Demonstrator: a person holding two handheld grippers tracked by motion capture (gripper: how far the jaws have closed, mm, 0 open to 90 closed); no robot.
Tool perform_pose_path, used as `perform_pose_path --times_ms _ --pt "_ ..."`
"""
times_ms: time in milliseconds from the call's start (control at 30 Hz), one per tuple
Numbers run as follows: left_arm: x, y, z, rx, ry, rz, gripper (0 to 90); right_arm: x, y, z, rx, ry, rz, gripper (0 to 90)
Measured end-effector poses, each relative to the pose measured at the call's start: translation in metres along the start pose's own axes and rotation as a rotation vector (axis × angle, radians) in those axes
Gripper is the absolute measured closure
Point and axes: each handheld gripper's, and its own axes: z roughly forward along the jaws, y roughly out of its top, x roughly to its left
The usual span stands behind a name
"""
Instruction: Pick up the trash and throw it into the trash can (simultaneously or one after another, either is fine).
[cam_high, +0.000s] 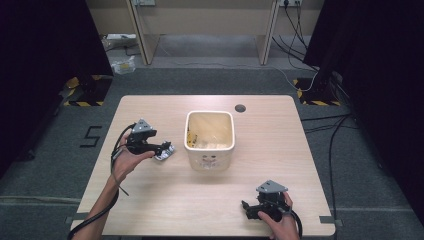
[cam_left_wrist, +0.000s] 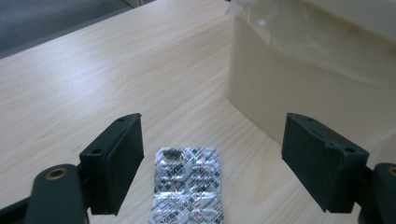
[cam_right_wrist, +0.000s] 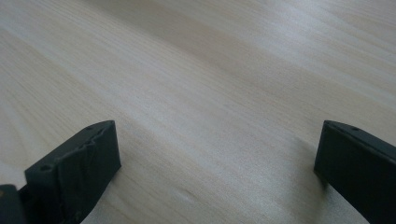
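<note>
Where the wooden table (cam_high: 150, 200) spreads widest: pale grain, rounded corners, small dark round hole (cam_high: 240, 108) near far edge.

Bin (cam_high: 209, 131): cream, square-mouthed, clear liner inside, a few small bits at bottom too small to tell; standing upright at table centre. Near wall (cam_left_wrist: 303, 88) seen close at upper right of left gripper view, crumpled liner edge over rim.

Left gripper (cam_high: 164, 148): held in person's left hand (cam_high: 124, 161), left of bin, grey three-cornered plate on top, cable trailing back along forearm. Jaws spread wide, one on either side of pill pack, neither touching it, nothing pinched. Same shown in left gripper view (cam_left_wrist: 212, 154).

Right gripper (cam_high: 245, 206): held in person's right hand (cam_high: 282, 225) at near right edge of table, well apart from bin and pill pack, grey plate on top. Jaws spread wide over bare wood in right gripper view (cam_right_wrist: 217, 158), nothing between them.

Pill pack (cam_left_wrist: 189, 184): silver foil blister strip, red and dark print, one pocket at far left corner pressed open. Lying flat on table between left gripper's jaws, just beside bin's left wall, not touching it. Seen from above as small silver patch (cam_high: 165, 153).
</note>
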Motion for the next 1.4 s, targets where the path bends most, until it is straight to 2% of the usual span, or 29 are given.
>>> perform_pose_path --times_ms 133,333,833,1067,1400 --pt "0.003 -0.008 0.003 0.001 -0.001 -0.009 20.1 0.0 0.0 0.0 0.0 0.0 0.0 0.3" --pt "0.004 -0.015 0.007 0.02 0.012 0.007 20.3 0.0 0.0 0.0 -0.001 -0.001 0.0 0.3" --pt "0.003 -0.02 0.014 0.013 0.018 0.001 20.6 0.0 0.0 0.0 0.0 0.0 0.0 0.3" --pt "0.006 -0.028 0.024 0.038 0.025 -0.019 20.7 0.0 0.0 0.0 0.0 0.0 0.0 0.3" --pt "0.007 -0.033 0.034 0.076 0.044 -0.018 19.2 0.0 0.0 0.0 0.0 0.0 0.0 0.3"
